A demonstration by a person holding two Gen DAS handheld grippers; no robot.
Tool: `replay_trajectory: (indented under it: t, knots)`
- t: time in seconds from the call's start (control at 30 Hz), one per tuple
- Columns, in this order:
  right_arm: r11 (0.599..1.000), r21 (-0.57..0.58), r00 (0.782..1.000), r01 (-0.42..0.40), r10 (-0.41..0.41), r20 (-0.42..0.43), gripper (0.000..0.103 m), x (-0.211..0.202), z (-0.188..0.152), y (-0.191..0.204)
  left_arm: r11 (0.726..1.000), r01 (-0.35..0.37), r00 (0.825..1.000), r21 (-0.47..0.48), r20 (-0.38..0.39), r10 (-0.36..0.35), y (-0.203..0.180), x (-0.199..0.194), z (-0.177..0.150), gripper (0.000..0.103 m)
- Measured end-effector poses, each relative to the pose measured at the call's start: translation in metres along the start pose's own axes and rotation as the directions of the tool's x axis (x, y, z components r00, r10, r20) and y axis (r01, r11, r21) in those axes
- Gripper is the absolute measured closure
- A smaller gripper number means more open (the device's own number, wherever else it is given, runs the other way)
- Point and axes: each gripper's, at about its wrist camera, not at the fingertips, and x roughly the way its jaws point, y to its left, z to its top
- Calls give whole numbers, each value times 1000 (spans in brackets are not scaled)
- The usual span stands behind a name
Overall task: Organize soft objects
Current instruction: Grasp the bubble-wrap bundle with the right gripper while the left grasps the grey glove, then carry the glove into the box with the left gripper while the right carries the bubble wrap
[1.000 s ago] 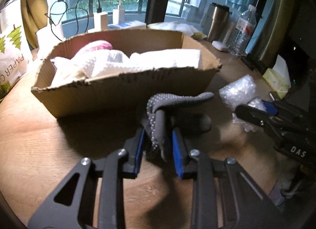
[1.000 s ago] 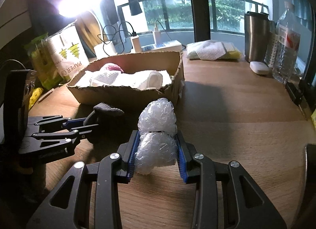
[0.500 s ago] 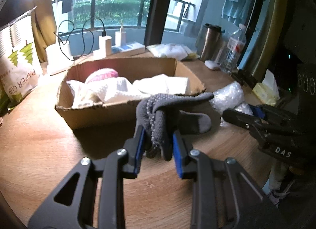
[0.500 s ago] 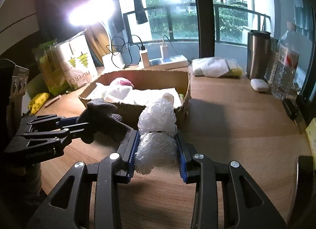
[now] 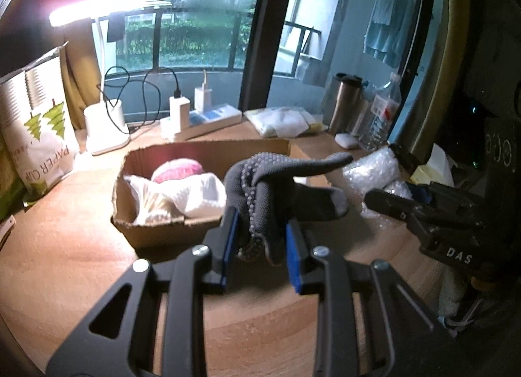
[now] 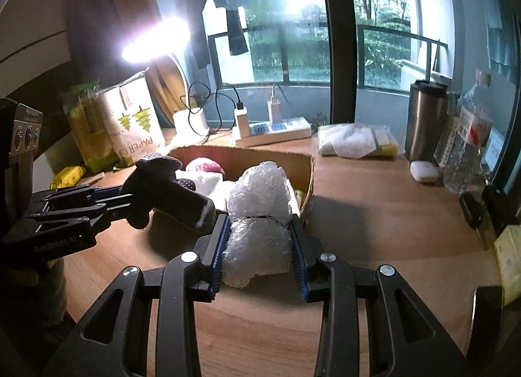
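Glove (image 5: 270, 188), grey knit with rubbery dots, hangs limp in my left gripper (image 5: 260, 240), pinched above the table near the corrugated cardboard box (image 5: 156, 233); my right gripper (image 6: 260, 246) squeezes crinkly bubble wrap (image 6: 259, 217).

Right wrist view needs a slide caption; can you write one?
Right gripper clamps crumpled bubble wrap near the cardboard box; left gripper holds a grey glove.

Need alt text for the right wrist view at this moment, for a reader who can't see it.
The right gripper is clamped on a wad of bubble wrap, held above a wooden table just short of an open cardboard box holding white cloths. At left, the left gripper holds a grey glove near the same box.
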Motion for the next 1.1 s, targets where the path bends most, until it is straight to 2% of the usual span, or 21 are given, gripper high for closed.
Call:
replay_trajectory:
  t: [0.47,1.1]
  knots:
    - [1000,-19,998,18,-17,57,66,-3,24,-8,1000,4,995,2,97,-4,3,-3,35,75]
    - [1000,-4,995,14,-14,101,66,17,52,-27,1000,3,991,-14,131,-1,6,32,72,75]
